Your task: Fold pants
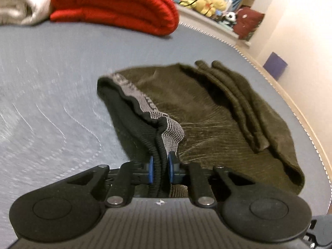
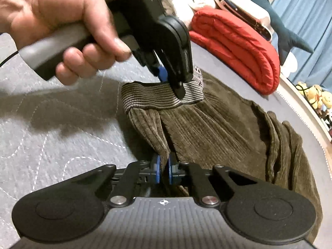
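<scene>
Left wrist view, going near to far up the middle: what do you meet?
Left tongs shut on the waistband → brown corduroy pants → bare grey mattress → folded red blanket.

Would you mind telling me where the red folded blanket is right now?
The red folded blanket lies at the far end of the grey mattress, beyond the brown corduroy pants. In the left wrist view it sits upper left beside a white blanket.

L tool [image 1: 160,171] pinching waistband [image 1: 159,132] of brown cord pants [image 1: 207,112] on grey mattress [image 1: 51,72].
</scene>
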`<move>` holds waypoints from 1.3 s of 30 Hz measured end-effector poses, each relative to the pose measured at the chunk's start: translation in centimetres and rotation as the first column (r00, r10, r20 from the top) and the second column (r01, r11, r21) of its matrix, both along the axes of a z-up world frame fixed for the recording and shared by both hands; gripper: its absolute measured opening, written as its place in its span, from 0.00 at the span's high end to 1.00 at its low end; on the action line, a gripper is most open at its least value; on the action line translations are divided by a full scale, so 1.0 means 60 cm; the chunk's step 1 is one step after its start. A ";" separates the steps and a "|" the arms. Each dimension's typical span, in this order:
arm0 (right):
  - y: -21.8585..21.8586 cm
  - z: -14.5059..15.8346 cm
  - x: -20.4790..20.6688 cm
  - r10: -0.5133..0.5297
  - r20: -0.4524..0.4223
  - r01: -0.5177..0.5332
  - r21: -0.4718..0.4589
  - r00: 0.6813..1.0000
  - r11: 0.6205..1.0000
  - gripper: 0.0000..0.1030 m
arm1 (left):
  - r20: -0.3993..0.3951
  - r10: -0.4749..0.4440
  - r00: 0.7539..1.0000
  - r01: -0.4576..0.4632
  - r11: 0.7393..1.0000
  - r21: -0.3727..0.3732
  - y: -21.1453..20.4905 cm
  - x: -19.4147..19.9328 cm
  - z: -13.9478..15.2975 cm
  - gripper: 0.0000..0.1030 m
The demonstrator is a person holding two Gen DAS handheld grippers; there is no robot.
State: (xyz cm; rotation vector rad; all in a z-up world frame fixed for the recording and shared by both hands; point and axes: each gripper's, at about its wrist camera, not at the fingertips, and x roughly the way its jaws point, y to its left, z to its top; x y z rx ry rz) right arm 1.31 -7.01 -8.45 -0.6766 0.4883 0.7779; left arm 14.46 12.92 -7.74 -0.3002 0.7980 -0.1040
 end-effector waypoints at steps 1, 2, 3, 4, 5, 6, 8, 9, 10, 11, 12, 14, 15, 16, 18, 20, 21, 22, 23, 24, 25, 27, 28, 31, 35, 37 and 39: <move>0.000 0.007 -0.012 0.013 0.021 -0.013 0.005 1.000 1.000 0.93 | 0.013 -0.003 1.000 0.003 1.000 0.014 0.004 -0.011 0.011 0.87; 0.006 0.015 -0.025 0.035 0.051 -0.035 0.000 0.998 0.999 0.93 | 0.018 -0.001 1.000 0.001 1.000 0.024 0.009 -0.021 0.021 0.87; 0.012 0.023 -0.037 0.060 0.072 -0.060 -0.004 0.996 0.998 0.93 | 0.017 0.005 1.000 -0.005 1.000 0.029 0.017 -0.031 0.028 0.87; 0.019 0.032 -0.050 0.087 0.088 -0.087 -0.003 0.992 0.996 0.93 | 0.012 0.019 1.000 -0.019 0.999 0.028 0.030 -0.041 0.036 0.87; 0.026 0.041 -0.062 0.109 0.094 -0.109 0.003 0.990 0.994 0.94 | 0.004 0.036 0.999 -0.036 0.999 0.021 0.046 -0.051 0.044 0.87; 0.034 0.049 -0.075 0.136 0.097 -0.137 0.011 0.986 0.990 0.94 | -0.006 0.055 0.998 -0.055 0.998 0.019 0.064 -0.062 0.052 0.87; 0.054 0.061 -0.103 0.197 0.105 -0.200 0.018 0.975 0.980 0.94 | -0.033 0.094 0.995 -0.093 0.995 0.029 0.093 -0.085 0.068 0.88; 0.066 0.067 -0.118 0.235 0.104 -0.238 0.024 0.967 0.971 0.94 | -0.060 0.120 0.991 -0.118 0.992 0.036 0.111 -0.099 0.075 0.88; 0.078 0.071 -0.134 0.270 0.101 -0.274 0.030 0.958 0.961 0.94 | -0.082 0.140 0.987 -0.136 0.989 0.053 0.125 -0.114 0.083 0.88; 0.091 0.076 -0.150 0.310 0.096 -0.314 0.036 0.946 0.949 0.94 | -0.104 0.160 0.982 -0.152 0.985 0.080 0.137 -0.130 0.090 0.88; 0.102 0.080 -0.163 0.347 0.086 -0.351 0.044 0.934 0.935 0.94 | -0.124 0.176 0.977 -0.162 0.980 0.114 0.146 -0.146 0.096 0.88; 0.124 0.087 -0.194 0.428 0.055 -0.431 0.062 0.902 0.900 0.94 | -0.155 0.204 0.967 -0.177 0.969 0.171 0.159 -0.174 0.107 0.88; 0.131 0.089 -0.203 0.459 0.042 -0.461 0.071 0.887 0.884 0.94 | -0.177 0.229 0.957 -0.197 0.964 0.181 0.169 -0.189 0.112 0.88; 0.140 0.090 -0.213 0.488 0.029 -0.489 0.080 0.872 0.869 0.94 | -0.192 0.246 0.950 -0.212 0.960 0.182 0.179 -0.200 0.116 0.88; 0.155 0.092 -0.220 0.521 0.001 -0.519 0.093 0.853 0.850 0.94 | -0.205 0.256 0.945 -0.214 0.955 0.204 0.197 -0.217 0.122 0.87; 0.168 0.085 -0.215 0.502 -0.034 -0.498 0.078 0.864 0.863 0.94 | -0.219 0.277 0.936 -0.209 0.934 0.289 0.196 -0.219 0.121 0.87; 0.170 0.082 -0.205 0.481 -0.042 -0.478 0.072 0.876 0.875 0.93 | -0.210 0.306 0.929 -0.220 0.909 0.353 0.191 -0.219 0.124 0.81; 0.169 0.082 -0.190 0.458 -0.058 -0.454 0.074 0.887 0.888 0.92 | -0.191 0.335 0.923 -0.238 0.885 0.401 0.188 -0.221 0.130 0.68; 0.164 0.086 -0.175 0.438 -0.088 -0.431 0.088 0.895 0.898 0.92 | -0.167 0.351 0.921 -0.259 0.874 0.412 0.187 -0.224 0.139 0.63; 0.159 0.095 -0.162 0.429 -0.117 -0.418 0.107 0.896 0.902 0.88 | -0.140 0.360 0.922 -0.281 0.874 0.398 0.187 -0.223 0.152 0.59; 0.147 0.104 -0.152 0.410 -0.132 -0.395 0.126 0.902 0.910 0.79 | -0.111 0.365 0.924 -0.304 0.880 0.365 0.187 -0.225 0.167 0.59; 0.123 0.125 -0.146 0.356 -0.125 -0.333 0.168 0.926 0.928 0.49 | -0.057 0.364 0.930 -0.329 0.890 0.317 0.177 -0.228 0.192 0.59; 0.107 0.138 -0.137 0.322 -0.116 -0.297 0.197 0.940 0.935 0.27 | -0.028 0.362 0.932 -0.336 0.889 0.311 0.164 -0.227 0.203 0.58; 0.056 0.169 -0.105 0.201 -0.085 -0.174 0.254 0.976 0.951 0.13 | 0.061 0.334 0.941 -0.336 0.895 0.294 0.122 -0.222 0.236 0.55; -0.023 0.206 -0.043 -0.024 -0.056 0.040 0.307 0.998 0.951 0.13 | 0.080 0.292 0.953 -0.303 0.916 0.264 0.052 -0.204 0.259 0.51; -0.066 0.214 -0.013 -0.143 -0.045 0.150 0.328 0.989 0.933 0.11 | 0.099 0.249 0.963 -0.266 0.934 0.238 0.024 -0.201 0.264 0.50; -0.106 0.208 0.019 -0.239 -0.036 0.238 0.322 0.970 0.916 0.11 | 0.125 0.213 0.969 -0.237 0.946 0.220 -0.004 -0.202 0.261 0.44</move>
